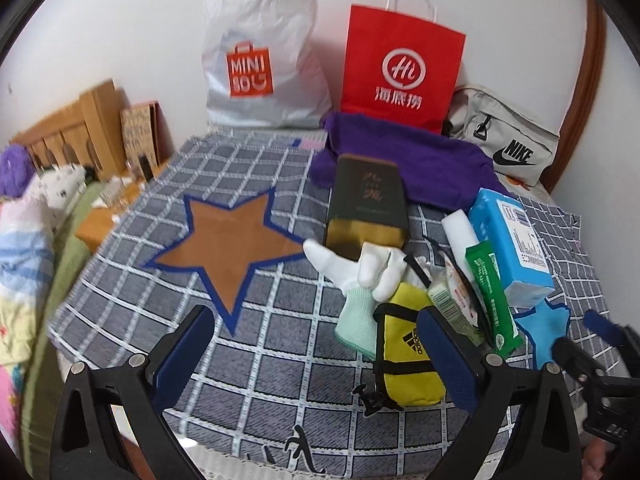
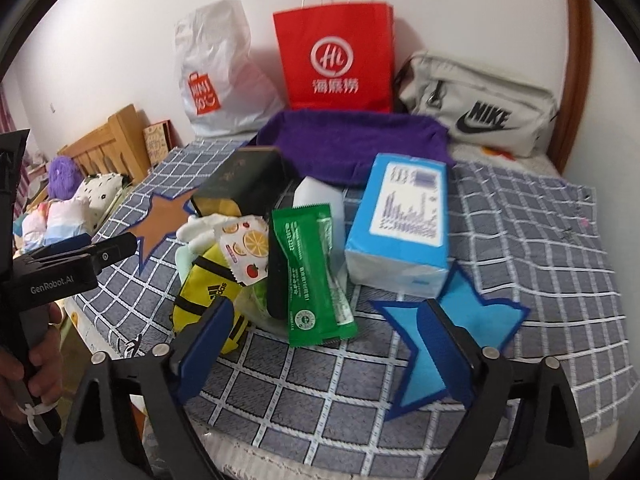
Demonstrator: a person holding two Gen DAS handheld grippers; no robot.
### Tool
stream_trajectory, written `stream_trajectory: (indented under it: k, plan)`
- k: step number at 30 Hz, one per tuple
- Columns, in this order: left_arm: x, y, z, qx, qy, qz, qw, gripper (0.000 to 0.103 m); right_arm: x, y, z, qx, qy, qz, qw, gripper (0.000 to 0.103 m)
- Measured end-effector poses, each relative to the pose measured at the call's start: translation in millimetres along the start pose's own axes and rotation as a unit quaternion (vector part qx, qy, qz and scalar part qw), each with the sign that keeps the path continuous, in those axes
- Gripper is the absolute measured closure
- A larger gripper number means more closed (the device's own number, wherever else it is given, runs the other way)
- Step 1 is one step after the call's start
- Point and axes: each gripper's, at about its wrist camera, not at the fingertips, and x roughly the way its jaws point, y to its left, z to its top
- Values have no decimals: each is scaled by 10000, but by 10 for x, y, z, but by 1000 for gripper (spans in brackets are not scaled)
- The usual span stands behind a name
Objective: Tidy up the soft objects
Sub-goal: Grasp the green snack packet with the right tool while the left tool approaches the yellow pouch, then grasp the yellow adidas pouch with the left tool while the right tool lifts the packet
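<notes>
Both the left gripper (image 1: 316, 354) and right gripper (image 2: 330, 354) hover wide open; pinch the white glove (image 1: 360, 266) mid-body, clear of the dark box (image 1: 366, 204)

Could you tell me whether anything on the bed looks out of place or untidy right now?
Yes: the small items are heaped together rather than sorted. The green packet leans tilted against the blue tissue pack, and the white glove lies crumpled over the yellow pouch. Nothing looks spilled or damaged.
</notes>
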Motion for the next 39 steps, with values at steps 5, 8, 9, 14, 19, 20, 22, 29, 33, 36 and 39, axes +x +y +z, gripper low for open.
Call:
stream_trajectory:
  k: [5, 8, 9, 14, 19, 20, 22, 29, 33, 36, 39]
  plan:
    - [186, 29, -34, -47, 139, -181, 9997, 2, 282, -67, 36, 105, 137, 270, 9995, 27]
    - [244, 47, -34, -104, 215, -407, 9989, 2, 436, -95, 70, 133, 201, 391, 9989, 31]
    - [253, 55, -33, -125, 194, -430, 9988, 2, 469, -94, 78, 113, 212, 414, 9989, 32]
    - [309, 76, -31, -146, 174, -510, 9984, 2, 661, -82, 126, 76, 315, 626, 9975, 39]
    - [395, 102, -25, -147, 259, -522, 9982, 2, 826, -55, 156, 7, 431, 639, 9970, 50]
    - [407, 99, -26, -145, 270, -529, 9981, 2, 860, -67, 157, 1, 458, 651, 9968, 50]
    - [422, 90, -27, -131, 286, -554, 9980, 2, 910, -79, 162, 24, 496, 699, 9963, 51]
    - [449, 3, -28, 77, 321, -532, 9980, 2, 878, -84, 157, -23, 385, 892, 9953, 69]
    - [429, -66, -64, 271, 390, -537, 9974, 2, 687, -88, 122, -113, 262, 906, 9955, 69]
    - [446, -155, -90, 325, 506, -744, 9954, 2, 511, -100, 65, -206, 168, 847, 9961, 69]
    - [465, -310, -150, 556, 601, -706, 9941, 2, 396, -152, 13, -238, 143, 761, 9967, 69]
